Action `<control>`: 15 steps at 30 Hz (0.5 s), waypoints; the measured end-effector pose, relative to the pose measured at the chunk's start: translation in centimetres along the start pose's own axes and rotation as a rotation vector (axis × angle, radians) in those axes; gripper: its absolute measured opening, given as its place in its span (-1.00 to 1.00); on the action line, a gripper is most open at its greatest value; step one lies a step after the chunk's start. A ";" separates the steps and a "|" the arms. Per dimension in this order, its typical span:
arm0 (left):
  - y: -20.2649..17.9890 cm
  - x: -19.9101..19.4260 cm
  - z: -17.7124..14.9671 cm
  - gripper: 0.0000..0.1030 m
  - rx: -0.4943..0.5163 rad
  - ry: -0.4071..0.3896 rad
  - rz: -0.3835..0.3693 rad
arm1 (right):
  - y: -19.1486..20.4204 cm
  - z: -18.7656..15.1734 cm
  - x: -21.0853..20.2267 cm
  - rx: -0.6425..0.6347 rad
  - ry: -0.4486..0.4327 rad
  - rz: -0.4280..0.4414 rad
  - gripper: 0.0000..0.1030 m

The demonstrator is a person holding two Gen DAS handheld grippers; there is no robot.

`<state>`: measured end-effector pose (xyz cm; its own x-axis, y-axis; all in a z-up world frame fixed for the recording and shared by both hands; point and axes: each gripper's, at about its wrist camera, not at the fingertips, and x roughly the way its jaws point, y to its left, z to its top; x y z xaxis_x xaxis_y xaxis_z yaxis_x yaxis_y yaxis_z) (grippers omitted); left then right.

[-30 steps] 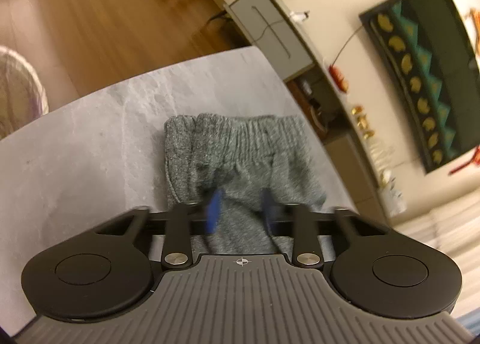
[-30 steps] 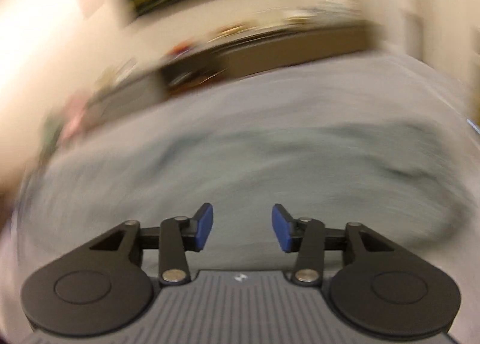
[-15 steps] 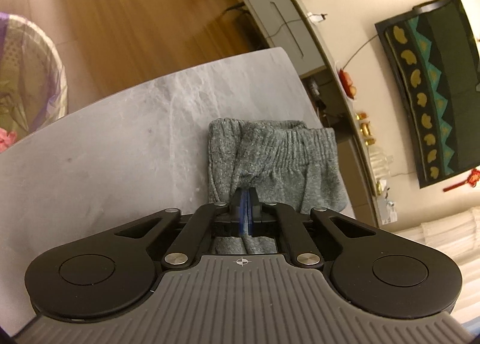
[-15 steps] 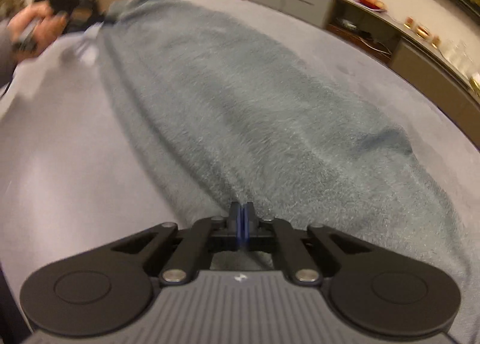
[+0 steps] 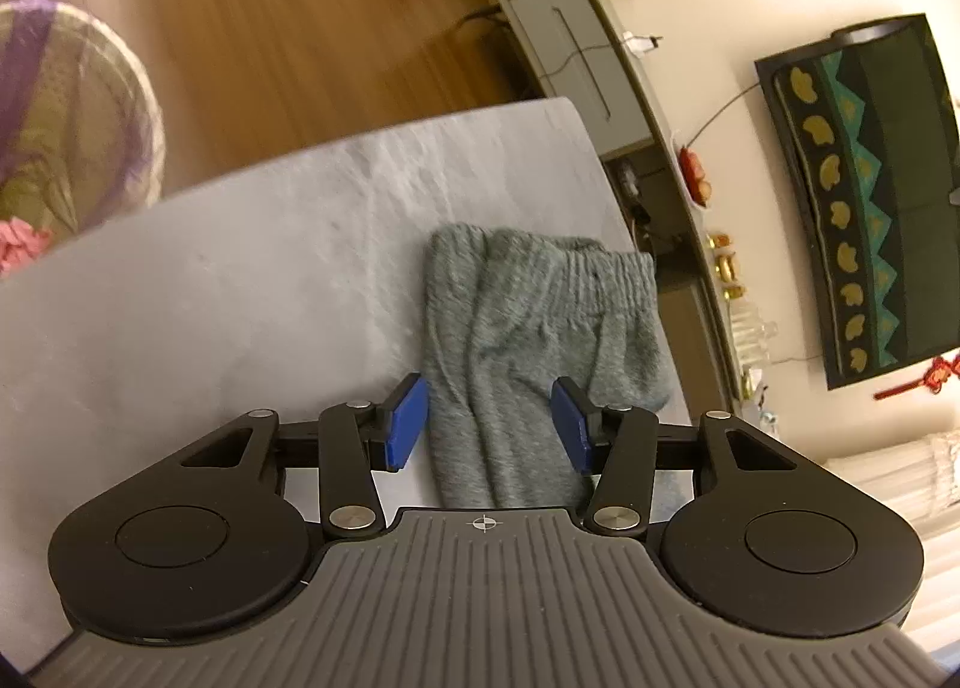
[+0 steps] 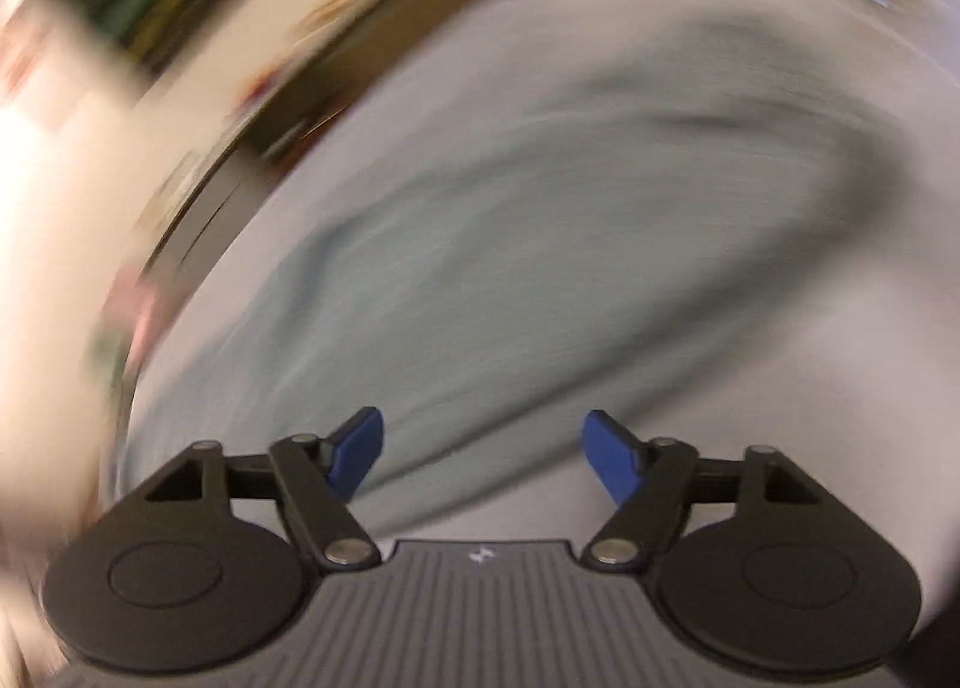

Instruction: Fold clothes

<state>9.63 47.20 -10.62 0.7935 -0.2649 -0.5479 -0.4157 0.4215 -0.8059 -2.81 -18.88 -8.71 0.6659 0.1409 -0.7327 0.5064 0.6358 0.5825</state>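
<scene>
Grey knitted trousers (image 5: 528,340) lay folded lengthwise on the marble table (image 5: 240,292), near its right edge, waistband at the far end. Nearest the camera, the left gripper (image 5: 489,427) hung over the cloth with its jaws opening, blue pads either side of the fabric and not pressing it, probably letting go after a fold. The right gripper (image 6: 483,451) was opening too, wide, nothing between its pads, above the blurred garment. Beyond the table stood a long cabinet (image 5: 576,64) against the far wall.

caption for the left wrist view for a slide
Left gripper opening its fingers over folded grey knit trousers on a marble table.
</scene>
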 end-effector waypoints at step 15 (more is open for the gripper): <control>-2.0 4.1 -1.0 -0.88 0.024 -0.012 -0.023 | -4.6 5.4 2.8 0.296 -0.256 -0.007 0.31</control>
<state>13.23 44.44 -11.50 0.8080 -0.2641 -0.5268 -0.3871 0.4360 -0.8124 -0.29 -25.48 -11.52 0.7580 -0.0799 -0.6474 0.6227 0.3842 0.6817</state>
